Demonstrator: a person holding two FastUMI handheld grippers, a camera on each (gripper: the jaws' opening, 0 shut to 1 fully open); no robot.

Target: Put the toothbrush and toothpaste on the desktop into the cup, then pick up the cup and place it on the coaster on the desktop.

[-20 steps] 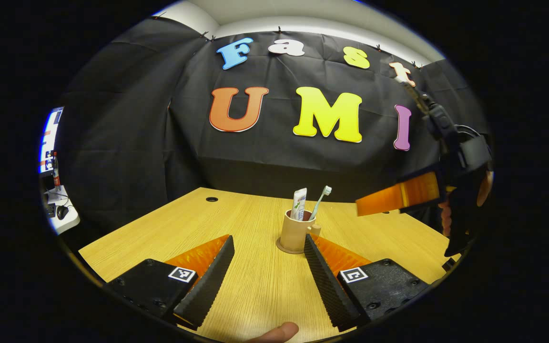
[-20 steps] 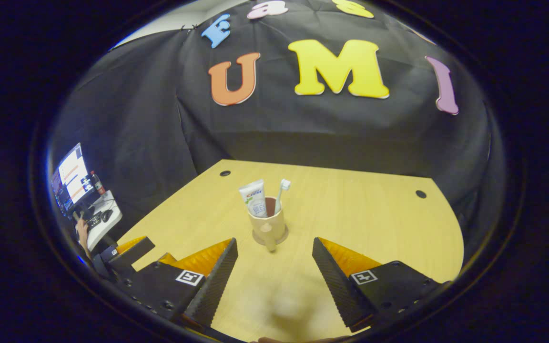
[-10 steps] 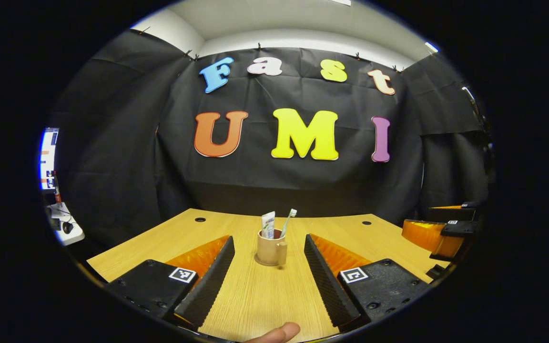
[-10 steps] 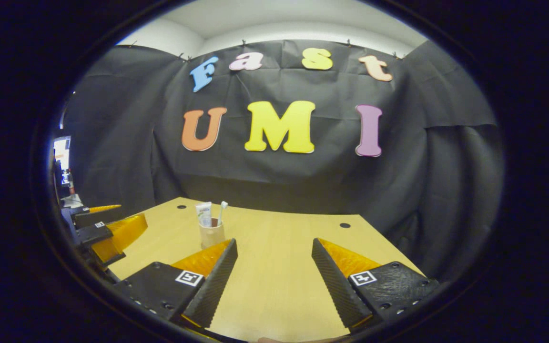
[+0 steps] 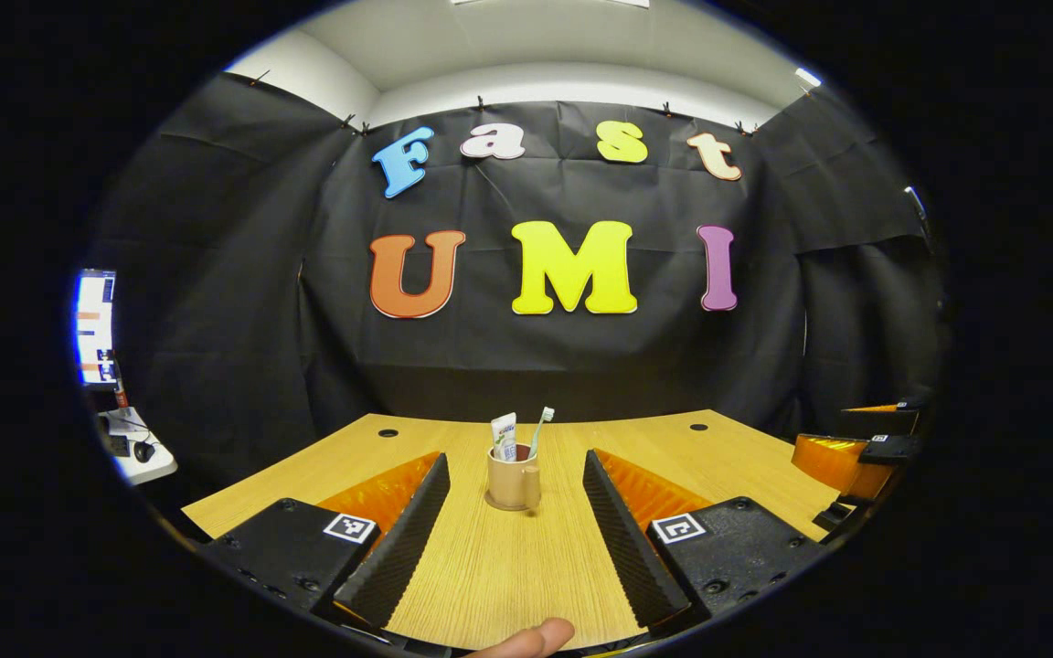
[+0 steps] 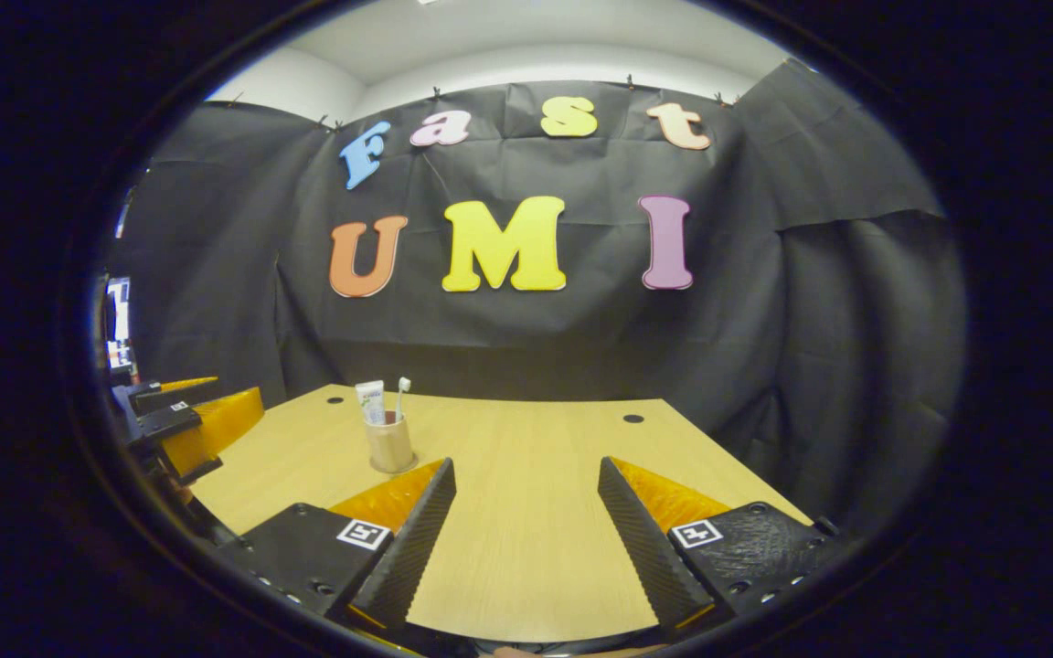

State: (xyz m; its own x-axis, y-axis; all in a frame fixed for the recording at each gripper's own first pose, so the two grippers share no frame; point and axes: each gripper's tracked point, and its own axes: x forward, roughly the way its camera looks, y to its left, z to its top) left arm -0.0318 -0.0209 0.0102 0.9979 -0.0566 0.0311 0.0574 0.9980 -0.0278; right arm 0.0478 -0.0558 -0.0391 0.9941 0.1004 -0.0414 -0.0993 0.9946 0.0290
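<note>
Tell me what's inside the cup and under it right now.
The cup holds the toothpaste and toothbrush, both upright; their lower ends are hidden by its wall. It stands on the coaster, whose rim shows at the base.

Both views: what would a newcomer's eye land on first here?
The cup standing alone mid-desk on its coaster, with toothpaste and toothbrush upright in it. Then the left gripper and the right gripper, each open, their fingers low in the foreground over the bare wooden desk.

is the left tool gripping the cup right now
No, the left tool is open and held back from the cup, which stands free on the coaster.
</note>
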